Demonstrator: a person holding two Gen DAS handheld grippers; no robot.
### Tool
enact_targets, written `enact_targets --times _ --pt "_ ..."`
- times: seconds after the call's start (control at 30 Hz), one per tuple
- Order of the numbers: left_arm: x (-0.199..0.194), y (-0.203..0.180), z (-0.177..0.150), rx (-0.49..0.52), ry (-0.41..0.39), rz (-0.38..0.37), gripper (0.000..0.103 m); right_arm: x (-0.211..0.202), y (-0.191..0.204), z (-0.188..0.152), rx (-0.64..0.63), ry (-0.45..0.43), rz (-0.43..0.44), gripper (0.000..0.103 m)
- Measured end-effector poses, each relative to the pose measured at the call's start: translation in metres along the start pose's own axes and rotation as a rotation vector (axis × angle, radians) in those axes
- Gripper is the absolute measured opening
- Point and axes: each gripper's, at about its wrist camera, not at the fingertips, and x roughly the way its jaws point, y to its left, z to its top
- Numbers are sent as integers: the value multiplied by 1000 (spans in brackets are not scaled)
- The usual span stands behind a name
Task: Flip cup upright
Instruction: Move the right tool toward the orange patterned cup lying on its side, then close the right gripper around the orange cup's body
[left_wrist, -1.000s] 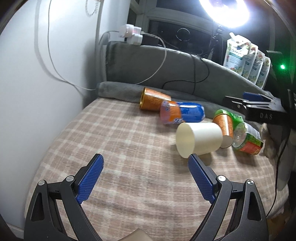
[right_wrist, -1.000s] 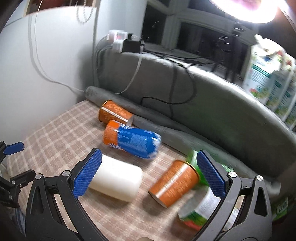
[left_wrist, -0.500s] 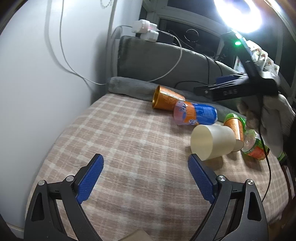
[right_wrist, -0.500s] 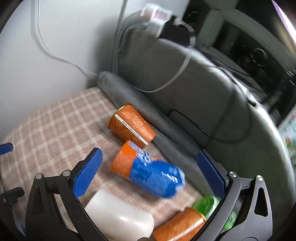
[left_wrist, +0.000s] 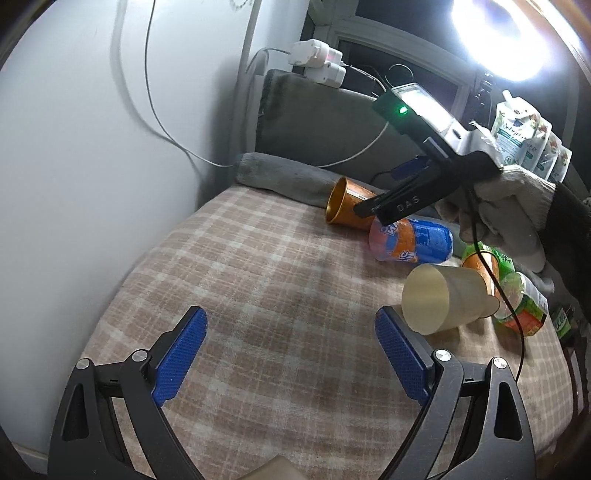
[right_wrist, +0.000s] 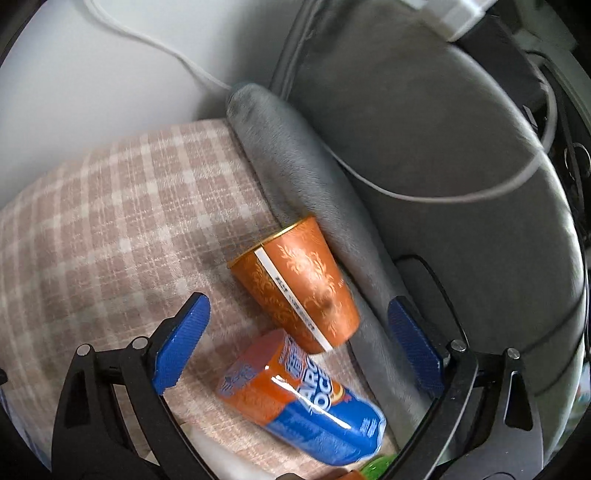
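My right gripper hangs spread wide above the orange cup, which lies on its side at the bed's far edge against the gray roll. It looks light, thin-walled and crushable, so I'd pinch gently across mid-body. My left gripper is spread too, holding nothing.

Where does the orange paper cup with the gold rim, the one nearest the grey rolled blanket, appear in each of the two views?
Left wrist view: the orange paper cup with the gold rim lies on its side, upper middle, mouth toward the camera, partly behind the right tongs.
Right wrist view: it lies at the centre, between the open tongs' blue pads.
Shared landmark: the blue and orange drink can lying beside it.
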Motion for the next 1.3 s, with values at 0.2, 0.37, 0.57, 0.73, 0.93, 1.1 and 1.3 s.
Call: enact_targets --times 0.2,0.37,0.57,0.73,0.93,1.1,1.3 --pt "2 4 2 0 -1 4 92 28 14 14 -90 62 -29 91" --pt "1 8 5 -9 -7 13 92 51 25 28 -132 90 -56 91" --pt "1 8 5 -3 -9 16 92 78 29 41 -153 105 -72 78" --pt "0 8 6 -4 -15 18 92 87 38 38 -167 87 -85 74" --pt "-4 8 7 -1 -21 21 92 68 51 48 -112 3 -62 72" --pt "-13 8 8 -1 -36 41 92 35 54 58 -53 -87 -24 72" --pt "-29 4 8 5 -62 42 92 -27 41 41 52 -196 42 72"
